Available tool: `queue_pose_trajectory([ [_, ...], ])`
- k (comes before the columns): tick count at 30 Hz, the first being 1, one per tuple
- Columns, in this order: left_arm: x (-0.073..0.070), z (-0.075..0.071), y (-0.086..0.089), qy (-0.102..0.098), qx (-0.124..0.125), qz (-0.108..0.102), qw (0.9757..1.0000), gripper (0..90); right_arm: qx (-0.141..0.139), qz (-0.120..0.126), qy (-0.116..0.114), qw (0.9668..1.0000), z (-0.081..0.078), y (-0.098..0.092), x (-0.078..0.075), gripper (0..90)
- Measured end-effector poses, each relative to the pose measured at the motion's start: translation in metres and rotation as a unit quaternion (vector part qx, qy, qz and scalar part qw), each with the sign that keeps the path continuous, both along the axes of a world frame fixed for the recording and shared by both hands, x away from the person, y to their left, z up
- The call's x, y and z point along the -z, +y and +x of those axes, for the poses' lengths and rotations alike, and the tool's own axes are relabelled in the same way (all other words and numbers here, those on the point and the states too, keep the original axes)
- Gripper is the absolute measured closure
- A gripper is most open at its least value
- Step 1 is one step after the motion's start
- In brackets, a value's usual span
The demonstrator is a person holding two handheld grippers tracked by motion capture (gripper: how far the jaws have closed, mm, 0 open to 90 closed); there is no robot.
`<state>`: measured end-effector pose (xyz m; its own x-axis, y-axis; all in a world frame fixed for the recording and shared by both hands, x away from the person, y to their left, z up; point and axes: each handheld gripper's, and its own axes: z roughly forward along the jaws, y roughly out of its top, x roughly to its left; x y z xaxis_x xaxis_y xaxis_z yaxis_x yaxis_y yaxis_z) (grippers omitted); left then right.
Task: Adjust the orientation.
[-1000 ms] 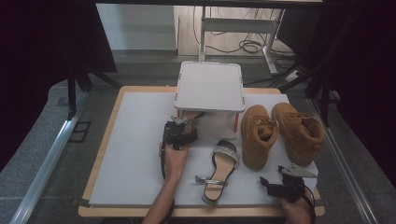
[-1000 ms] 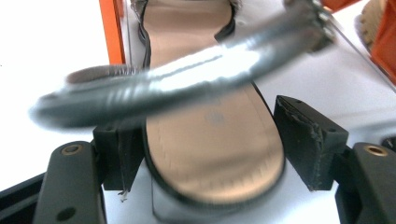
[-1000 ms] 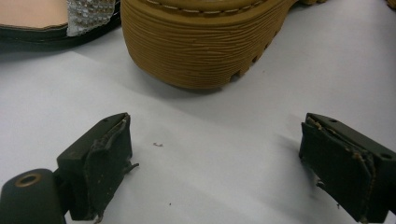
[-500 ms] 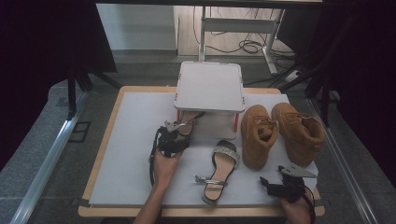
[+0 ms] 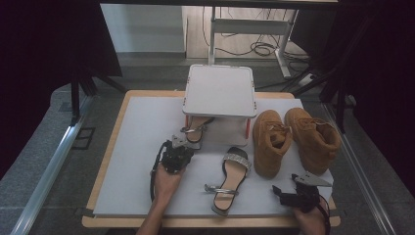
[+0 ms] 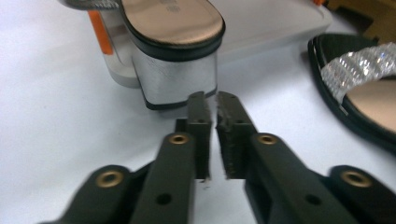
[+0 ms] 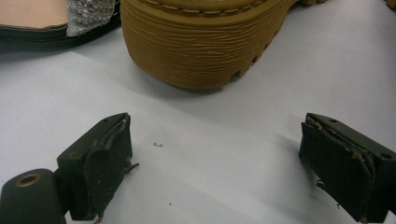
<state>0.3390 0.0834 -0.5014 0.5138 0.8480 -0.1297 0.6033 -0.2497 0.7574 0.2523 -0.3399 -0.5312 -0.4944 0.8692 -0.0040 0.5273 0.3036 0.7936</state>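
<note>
Just below the white rack (image 5: 220,91) at centre frame, the left tongs (image 5: 179,147) sit with jaws clenched on nothing, having just closed, their tips right at the silver block heel of the sandal (image 6: 173,56). That sandal lies tucked under the rack, heel poking out toward the person; in the left gripper view the black pads (image 6: 201,122) meet with only a sliver of gap, a touch short of the heel wall. Its partner, the second sandal (image 5: 229,177), lies loose on the tabletop (image 5: 142,127) lower centre, glitter strap up. Two tan boots (image 5: 296,139) stand to the right of the rack. Lower right, the right tongs (image 5: 280,192) rest released, jaws wide, with a boot's ribbed sole (image 7: 201,44) ahead and nothing between them.

Risk from here, as I read it: with closed tips, a push could shove the heel askew, twisting the sandal against the rack's leg rather than seating it. A nudge too hard might shift the light rack itself. And the loose sandal is near the left hand's path, so a sweep sideways could knock it.
</note>
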Motion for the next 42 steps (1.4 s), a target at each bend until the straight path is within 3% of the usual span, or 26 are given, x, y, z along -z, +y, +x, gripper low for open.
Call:
queue_pose_trajectory([
  [13,0.002,0.01,-0.003,-0.012,-0.014,0.016,0.9997,89.7,0.0,0.0,0.0,1.0,0.0,0.0,0.0,9.8],
  [20,0.001,0.015,-0.011,-0.017,-0.01,0.024,0.9995,89.7,0.0,0.0,0.0,1.0,0.0,0.0,0.0,9.8],
  [42,0.003,0.041,-0.027,-0.017,-0.004,0.007,0.9998,89.8,0.0,0.0,-0.001,1.0,0.0,0.0,0.0,9.8],
])
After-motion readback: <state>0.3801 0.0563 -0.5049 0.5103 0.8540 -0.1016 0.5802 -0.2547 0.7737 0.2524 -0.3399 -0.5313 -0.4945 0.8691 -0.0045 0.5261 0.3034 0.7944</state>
